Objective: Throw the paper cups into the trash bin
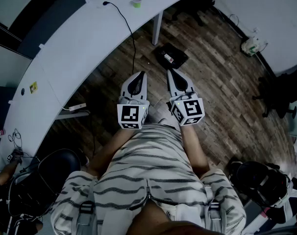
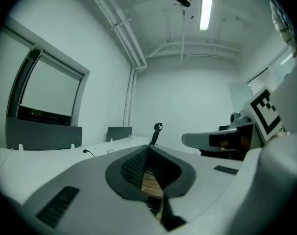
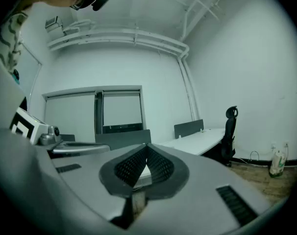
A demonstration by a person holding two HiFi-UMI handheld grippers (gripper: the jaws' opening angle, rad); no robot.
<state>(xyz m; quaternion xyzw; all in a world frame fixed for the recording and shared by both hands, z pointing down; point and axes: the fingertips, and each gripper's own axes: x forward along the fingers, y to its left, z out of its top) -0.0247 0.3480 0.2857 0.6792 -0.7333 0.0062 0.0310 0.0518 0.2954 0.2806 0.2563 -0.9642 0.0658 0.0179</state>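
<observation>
Left tongs and right tongs are both pressed together, empty and level, while the only paper cup in view stands well ahead on the counter, straight beyond the left tongs, the nearer pair.

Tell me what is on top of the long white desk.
On the desk are a small green cup and a black cable that runs off its edge. The desk's far end leaves the picture, so what lies there cannot be seen.

Smooth matt desk above a wood-grain plank floor.
</observation>
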